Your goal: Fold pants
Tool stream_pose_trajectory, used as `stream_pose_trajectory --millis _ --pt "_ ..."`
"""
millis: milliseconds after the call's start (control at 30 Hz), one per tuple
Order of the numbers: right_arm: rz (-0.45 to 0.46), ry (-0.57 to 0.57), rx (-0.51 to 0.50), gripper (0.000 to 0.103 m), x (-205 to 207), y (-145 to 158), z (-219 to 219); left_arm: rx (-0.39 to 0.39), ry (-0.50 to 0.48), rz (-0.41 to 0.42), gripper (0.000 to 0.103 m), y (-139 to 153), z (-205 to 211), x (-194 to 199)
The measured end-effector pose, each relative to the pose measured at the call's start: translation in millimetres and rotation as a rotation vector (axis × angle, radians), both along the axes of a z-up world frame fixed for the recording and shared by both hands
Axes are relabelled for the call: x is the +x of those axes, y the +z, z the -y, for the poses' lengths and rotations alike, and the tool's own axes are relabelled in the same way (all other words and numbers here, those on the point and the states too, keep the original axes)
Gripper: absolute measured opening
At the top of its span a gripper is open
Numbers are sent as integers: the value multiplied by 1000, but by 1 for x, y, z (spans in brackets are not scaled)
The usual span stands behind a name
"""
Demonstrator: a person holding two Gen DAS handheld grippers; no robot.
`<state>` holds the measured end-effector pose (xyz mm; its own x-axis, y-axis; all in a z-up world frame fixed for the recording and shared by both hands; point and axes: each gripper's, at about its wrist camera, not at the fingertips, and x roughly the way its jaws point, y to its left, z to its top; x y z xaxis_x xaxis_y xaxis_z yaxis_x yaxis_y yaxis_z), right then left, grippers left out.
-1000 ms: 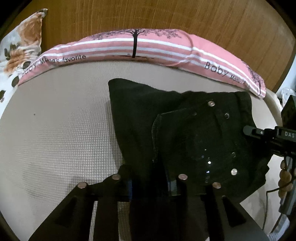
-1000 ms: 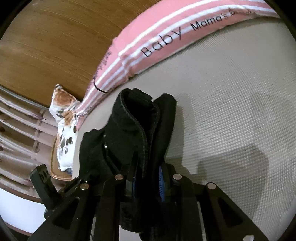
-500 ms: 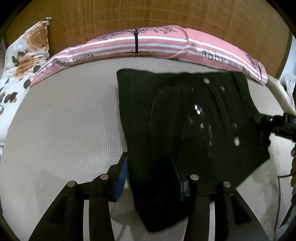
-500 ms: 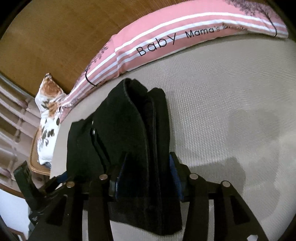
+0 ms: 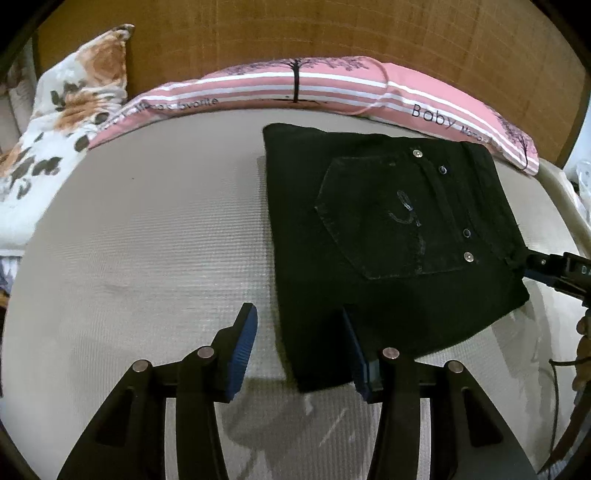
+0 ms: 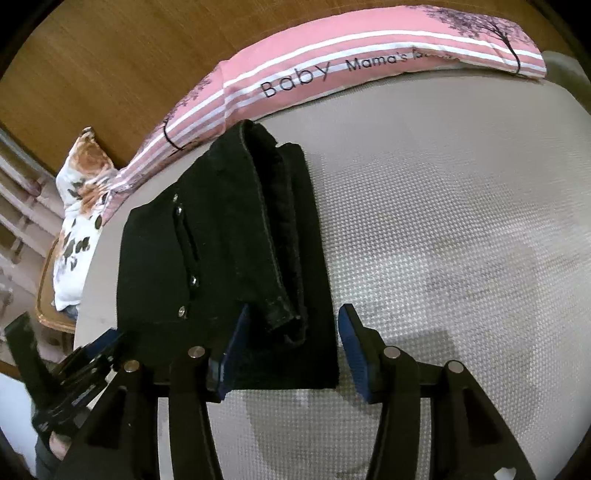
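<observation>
On the far side I see a flowery pillow (image 5: 70,107) at the left, then a long pink pillow (image 5: 332,88) that reads "Baby" and "Mama's" in front of a wooden wall (image 5: 295,33). My black pants (image 5: 388,236) lie folded on the tan bumpy bed (image 5: 147,240); only my left camera shows the back pocket (image 5: 373,218), and only my right camera shows the stacked folded edge (image 6: 280,240). My left claw (image 5: 299,354) and right claw (image 6: 291,350) are both spread wide at the near edge of the pants, grabbing nothing.
</observation>
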<state>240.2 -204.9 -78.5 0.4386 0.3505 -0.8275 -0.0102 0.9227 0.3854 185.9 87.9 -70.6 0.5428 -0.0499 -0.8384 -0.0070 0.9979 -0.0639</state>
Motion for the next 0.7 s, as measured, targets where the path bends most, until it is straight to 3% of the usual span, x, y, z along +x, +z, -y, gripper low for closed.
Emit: stream_pose_trajectory --millis 133,300,400,533,700 --pt "13 -14 -31 49 -3 4 -3 41 42 7 48 10 0 -17" --pt "47 -22 -75 53 -14 21 -13 57 85 11 71 24 3 -39" --pt "97 1 -125 67 -30 37 -25 54 84 31 77 34 6 -52" --pt "183 47 -219 74 -58 62 -48 60 93 45 79 45 11 -68" --pt "242 59 -258 81 -89 81 -66 61 111 72 81 59 13 -90"
